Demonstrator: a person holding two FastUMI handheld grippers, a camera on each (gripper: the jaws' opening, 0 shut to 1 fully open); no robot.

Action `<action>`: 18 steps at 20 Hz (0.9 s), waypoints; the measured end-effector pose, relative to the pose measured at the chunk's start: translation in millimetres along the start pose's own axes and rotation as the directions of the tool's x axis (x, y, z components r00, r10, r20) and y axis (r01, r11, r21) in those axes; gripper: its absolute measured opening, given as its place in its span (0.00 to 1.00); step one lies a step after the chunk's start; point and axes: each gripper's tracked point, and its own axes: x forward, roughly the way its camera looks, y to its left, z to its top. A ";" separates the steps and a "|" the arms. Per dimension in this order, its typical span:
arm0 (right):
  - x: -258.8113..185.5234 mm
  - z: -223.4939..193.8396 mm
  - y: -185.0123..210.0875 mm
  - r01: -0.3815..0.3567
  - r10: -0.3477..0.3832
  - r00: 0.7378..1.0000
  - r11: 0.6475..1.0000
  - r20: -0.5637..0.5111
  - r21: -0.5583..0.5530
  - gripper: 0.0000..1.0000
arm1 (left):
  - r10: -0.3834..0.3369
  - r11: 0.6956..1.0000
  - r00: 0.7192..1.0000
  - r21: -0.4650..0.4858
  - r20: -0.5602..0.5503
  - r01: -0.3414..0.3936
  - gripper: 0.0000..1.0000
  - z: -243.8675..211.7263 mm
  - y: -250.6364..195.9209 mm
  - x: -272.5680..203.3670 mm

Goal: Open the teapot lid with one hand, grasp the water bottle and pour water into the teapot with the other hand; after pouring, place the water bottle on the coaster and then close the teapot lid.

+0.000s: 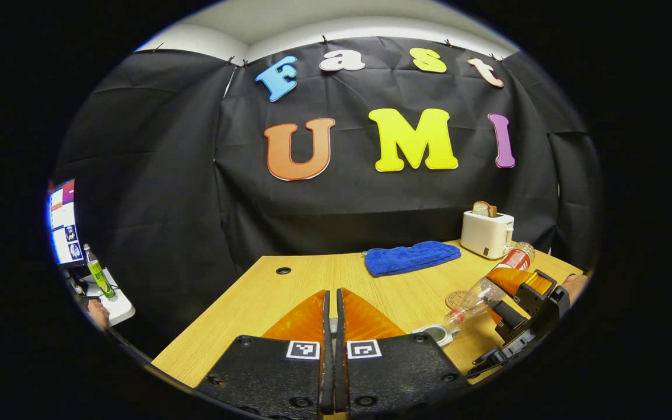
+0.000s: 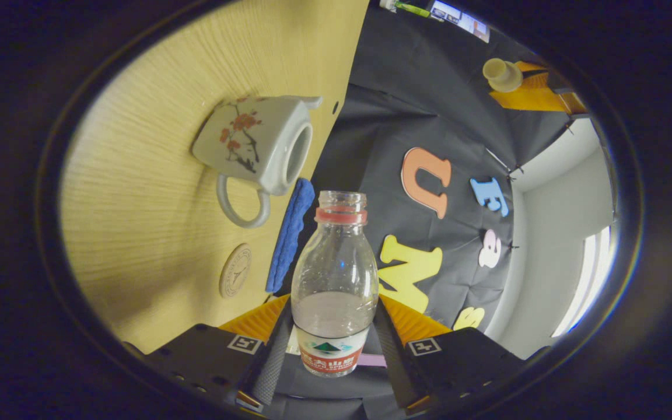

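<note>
Jaws clamping tilted water bottle, mouth seemingly near teapot

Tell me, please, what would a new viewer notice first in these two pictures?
The clear plastic water bottle, uncapped, is gripped between the right gripper fingers and tipped toward the white flower-painted ceramic teapot, whose mouth is open. On the wooden table behind lie a blue folded towel and a white toaster.

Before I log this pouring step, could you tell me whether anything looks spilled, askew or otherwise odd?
No spill or damage shows. The water bottle, gripped by the right gripper, is tipped mouth-down toward the open teapot, as pouring requires. The lid is held off by the left gripper. The coaster lies flat on the table.
</note>
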 end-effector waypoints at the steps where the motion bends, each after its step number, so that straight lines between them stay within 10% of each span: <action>1: 1.8 1.9 -1.7 0.005 -0.005 1.000 1.000 0.003 -0.020 0.75 | -0.001 1.000 1.000 0.000 -0.001 0.001 0.03 -1.7 0.3 0.0; 18: -4.8 19.1 -32.4 0.124 -0.115 0.992 0.960 0.052 -0.252 0.77 | 0.004 1.000 1.000 0.025 -0.028 -0.004 0.03 -8.7 1.2 2.9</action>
